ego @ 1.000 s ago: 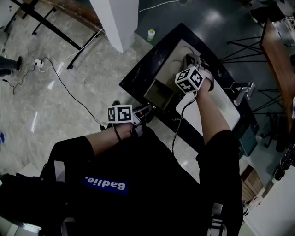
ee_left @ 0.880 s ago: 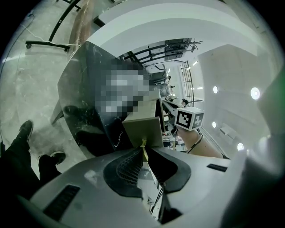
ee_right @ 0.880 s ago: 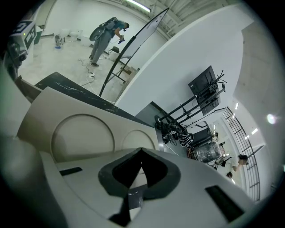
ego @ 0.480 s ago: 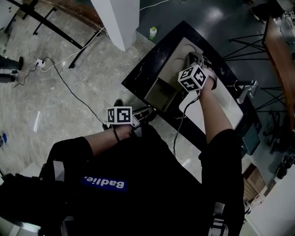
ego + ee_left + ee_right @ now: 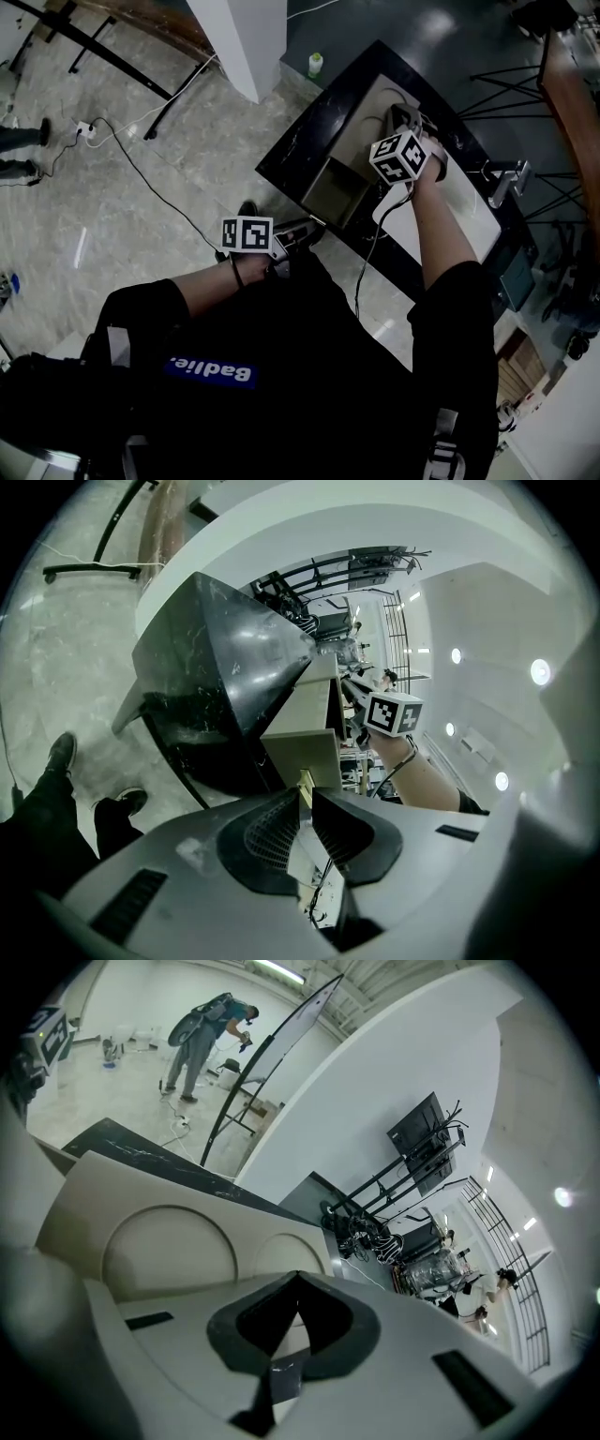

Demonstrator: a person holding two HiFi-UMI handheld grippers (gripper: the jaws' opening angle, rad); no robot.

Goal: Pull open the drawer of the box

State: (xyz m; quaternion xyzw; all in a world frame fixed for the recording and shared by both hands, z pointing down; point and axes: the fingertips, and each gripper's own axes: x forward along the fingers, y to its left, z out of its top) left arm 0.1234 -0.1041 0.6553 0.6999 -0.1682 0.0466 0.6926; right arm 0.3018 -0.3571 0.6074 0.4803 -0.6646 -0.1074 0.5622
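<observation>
Spreading out under everything is a pale stone floor (image 5: 141, 197), with a thin black cable (image 5: 141, 183) lying in curves across it. A big white pillar (image 5: 246, 42) stands at the far side. Next to it is a black shiny table (image 5: 286, 159).

On the table sits a pale box (image 5: 370, 98). From the right gripper view, its top (image 5: 159, 1251) has two round dips in it. The drawer (image 5: 335, 190) sticks out of the box toward the person, over the near edge of the table, and I can see down into it.

The person's right arm reaches over the box and covers part of it. The right gripper (image 5: 398, 120) lies on top of the box, and its marker cube hides most of it from above. In its own view, the right gripper (image 5: 298, 1283) has its two dark tips pressed together with nothing between them.

The left gripper (image 5: 305, 230) is down low, right at the front of the drawer. In its own view, the left gripper (image 5: 305, 803) is squeezed tight on a small pale handle (image 5: 305, 782) on the drawer front.

Black stand legs (image 5: 511, 94) crowd the floor past the table. Another person (image 5: 202, 1035) stands far off across the room. A little bottle (image 5: 316, 64) stands on the floor, between the pillar and the table.
</observation>
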